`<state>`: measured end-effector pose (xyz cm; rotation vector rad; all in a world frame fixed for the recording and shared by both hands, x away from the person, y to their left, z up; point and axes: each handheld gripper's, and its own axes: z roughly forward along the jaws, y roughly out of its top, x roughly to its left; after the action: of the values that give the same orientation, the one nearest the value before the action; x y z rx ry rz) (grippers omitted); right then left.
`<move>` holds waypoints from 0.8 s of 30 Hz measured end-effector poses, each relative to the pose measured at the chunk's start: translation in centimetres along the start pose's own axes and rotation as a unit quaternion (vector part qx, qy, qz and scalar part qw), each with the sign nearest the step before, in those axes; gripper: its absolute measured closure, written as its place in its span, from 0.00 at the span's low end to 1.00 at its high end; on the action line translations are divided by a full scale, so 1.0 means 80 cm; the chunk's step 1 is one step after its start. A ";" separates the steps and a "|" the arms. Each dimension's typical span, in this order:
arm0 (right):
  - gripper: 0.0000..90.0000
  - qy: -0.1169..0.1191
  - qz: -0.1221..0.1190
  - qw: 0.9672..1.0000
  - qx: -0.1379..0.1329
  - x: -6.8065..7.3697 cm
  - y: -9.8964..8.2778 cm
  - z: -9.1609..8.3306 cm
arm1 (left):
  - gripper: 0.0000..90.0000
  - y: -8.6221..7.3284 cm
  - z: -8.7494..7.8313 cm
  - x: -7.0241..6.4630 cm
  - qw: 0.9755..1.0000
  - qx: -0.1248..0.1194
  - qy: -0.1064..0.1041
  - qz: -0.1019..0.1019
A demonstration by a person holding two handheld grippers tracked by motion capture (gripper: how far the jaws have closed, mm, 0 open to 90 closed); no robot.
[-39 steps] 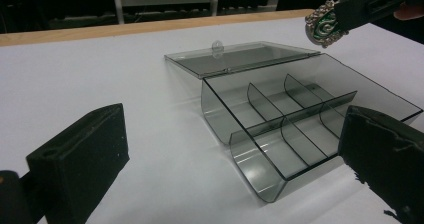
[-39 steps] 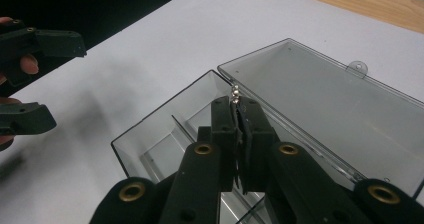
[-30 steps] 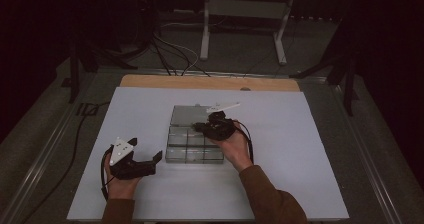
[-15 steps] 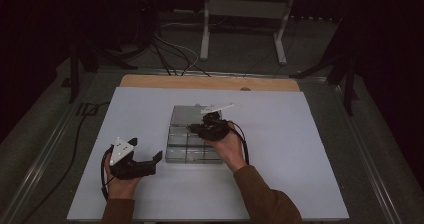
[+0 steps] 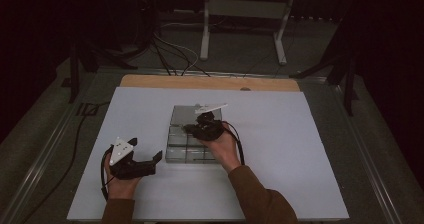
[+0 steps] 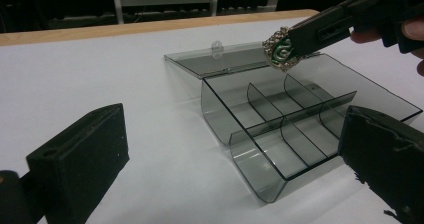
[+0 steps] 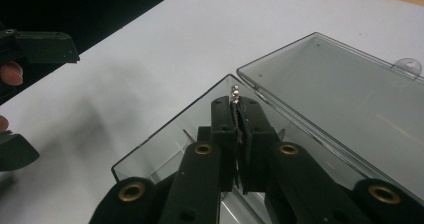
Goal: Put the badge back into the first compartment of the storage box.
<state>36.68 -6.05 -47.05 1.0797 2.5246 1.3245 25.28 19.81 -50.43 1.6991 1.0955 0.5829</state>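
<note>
Right gripper [image 5: 192, 127] shifted slightly left over box [image 6: 300, 134] since a second ago; left gripper [image 5: 150, 160] unmoved on worktop [image 5: 300, 154]. My right jaws clamp brooch [image 6: 281, 48], held above back compartments, not touching. My left jaws wide, empty, just beside box. Lid [image 7: 345, 94] already open, lying flat; compartments look empty; drop not yet done, I judge. Box clear smoky plastic, thin dividers. Brooch round, green centre, beaded metal rim.

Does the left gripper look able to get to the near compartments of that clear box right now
Probably yes. The left gripper is open, beside the clear box, whose lid is folded back. The right gripper, holding a brooch, hangs farther back.
</note>
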 end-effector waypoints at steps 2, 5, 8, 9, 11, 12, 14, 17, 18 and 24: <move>0.97 0.000 0.001 1.000 0.002 0.001 0.000 0.003 | 0.01 0.000 0.000 0.000 1.000 0.000 0.000 0.000; 0.97 0.001 0.003 1.000 0.005 0.003 0.001 0.007 | 0.01 0.000 -0.001 0.001 1.000 -0.001 0.000 -0.002; 0.97 0.001 0.004 1.000 0.007 0.005 0.002 0.011 | 0.01 0.000 -0.002 0.001 1.000 -0.002 0.001 -0.002; 0.97 0.002 0.003 1.000 0.007 0.006 0.002 0.013 | 0.01 0.000 -0.002 0.001 1.000 -0.002 0.001 -0.002; 0.97 0.002 0.003 1.000 0.009 0.007 0.002 0.015 | 0.01 0.000 -0.001 0.001 1.000 -0.002 0.001 -0.002; 0.97 0.002 0.004 1.000 0.009 0.007 0.002 0.016 | 0.01 0.000 -0.001 0.001 1.000 -0.002 0.001 -0.002; 0.97 0.001 0.006 1.000 0.011 0.008 0.001 0.018 | 0.01 0.000 -0.001 0.001 1.000 -0.002 0.001 -0.002; 0.97 -0.001 0.008 1.000 0.015 0.009 0.001 0.022 | 0.01 0.000 -0.002 0.001 1.000 -0.003 0.001 -0.002; 0.97 -0.002 0.007 1.000 0.015 0.009 0.001 0.023 | 0.01 0.000 -0.002 0.001 1.000 -0.003 0.001 -0.002; 0.97 -0.006 0.003 1.000 0.028 0.010 -0.001 0.030 | 0.01 0.000 -0.001 0.001 1.000 -0.002 0.000 -0.001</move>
<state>36.91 -3.94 -48.41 1.1033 2.5666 1.2503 25.25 19.91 -50.40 1.6946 1.0958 0.5833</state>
